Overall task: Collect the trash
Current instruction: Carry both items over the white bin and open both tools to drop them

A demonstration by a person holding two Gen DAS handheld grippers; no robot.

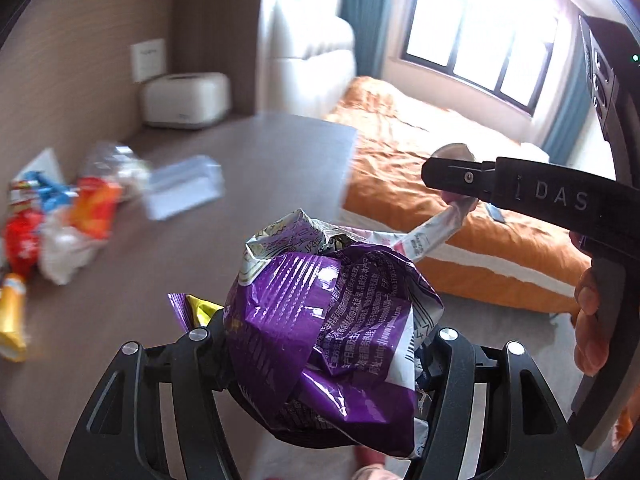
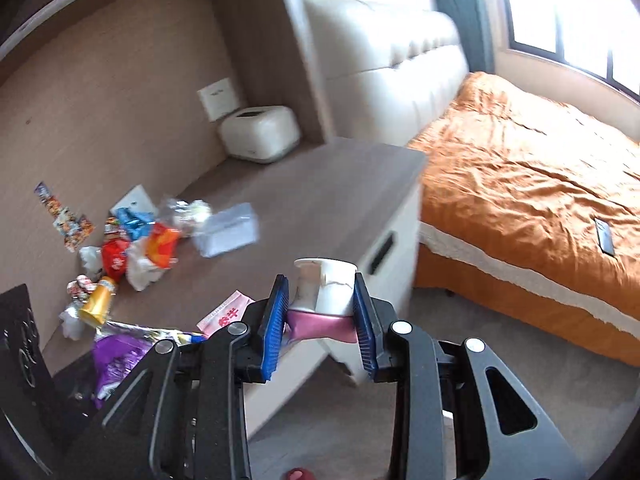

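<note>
Two loads held: left gripper (image 1: 320, 344) clamps the crumpled purple bag (image 1: 320, 336) — right gripper (image 2: 320, 312) pinches the paper cup (image 2: 326, 288). More trash pile (image 2: 132, 244) waits on the cabinet top (image 2: 320, 184). Keep both grips firm, bag mouth up, while carrying.

On the surface (image 2: 304, 200) a heap of wrappers (image 2: 132, 248) lies at the left against the wall, a plastic box (image 2: 226, 230) just right of it, a tissue box (image 2: 260, 132) behind in the far corner, and the bed (image 2: 520, 184) stands to the surface's right.
</note>
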